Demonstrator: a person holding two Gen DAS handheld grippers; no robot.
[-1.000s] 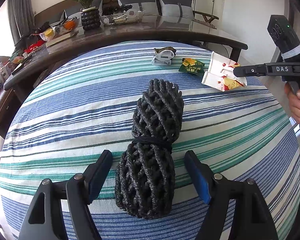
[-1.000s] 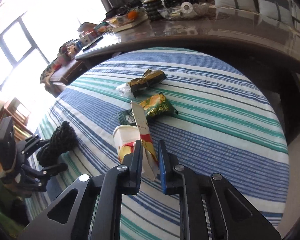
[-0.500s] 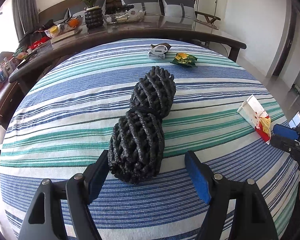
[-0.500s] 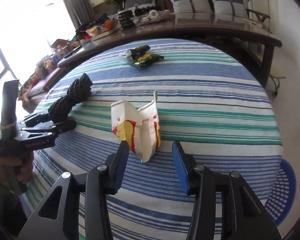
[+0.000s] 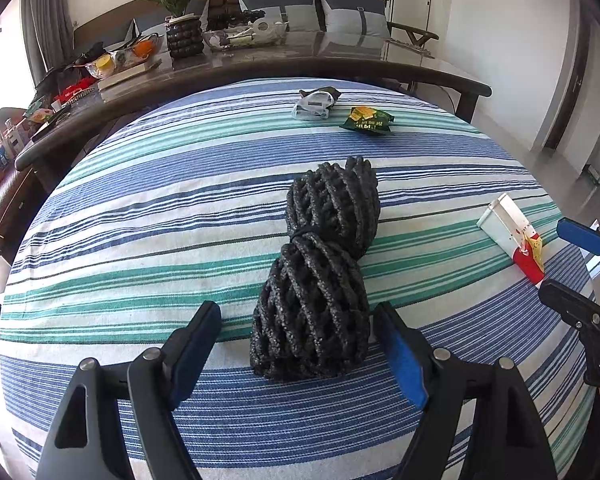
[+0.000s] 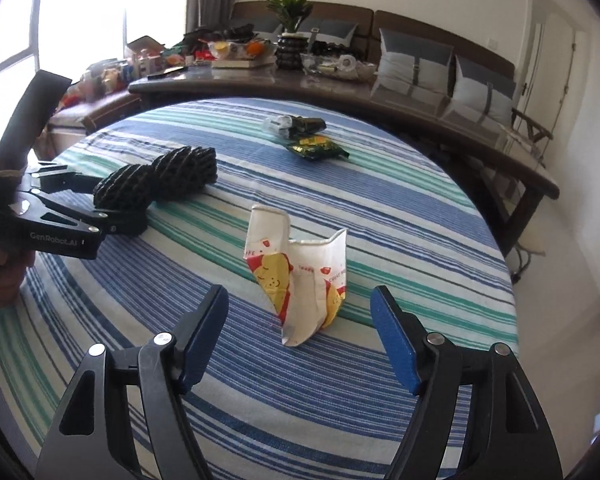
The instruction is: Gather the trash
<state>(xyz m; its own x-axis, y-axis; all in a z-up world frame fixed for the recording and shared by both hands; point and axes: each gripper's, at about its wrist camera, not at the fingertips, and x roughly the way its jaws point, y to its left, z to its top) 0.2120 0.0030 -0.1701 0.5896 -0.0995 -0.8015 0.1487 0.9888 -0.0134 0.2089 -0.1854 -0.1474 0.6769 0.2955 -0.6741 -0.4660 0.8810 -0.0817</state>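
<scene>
The right gripper (image 6: 300, 328) has just been opening its jaws, and they stand wide now with the crushed paper cup (image 6: 300, 276) between them but not pressed by either blue pad. The cup, white with red and yellow print, rests free on the striped tablecloth (image 6: 400, 216), crumpled and leaning, close to the cloth's near edge in the right wrist view. From the left wrist view the same cup (image 5: 514, 236) sits out by the right-hand edge of the cloth, with the right gripper's fingers on either side of it.

Over to the left gripper (image 5: 298, 344): jaws wide too, having just opened a little further, and a black foam net bundle (image 5: 320, 280), cinched round its middle, lies between the pads. Its near end fills most of the gap. The right pad sits just beside the net; whether it touches I cannot tell. The left pad stands clear of it. In the right wrist view the bundle (image 6: 160, 180) lies toward the left edge of the cloth, with a hand (image 6: 2, 276) on the left gripper's handle.

Near the far edge of the cloth lie two more pieces, well apart from both grippers: a green snack packet (image 5: 367, 120) and, just beside it, a dark and white wrapper (image 5: 316, 102). Beyond the cloth runs a long dark table (image 5: 340, 66) crowded with clutter.
</scene>
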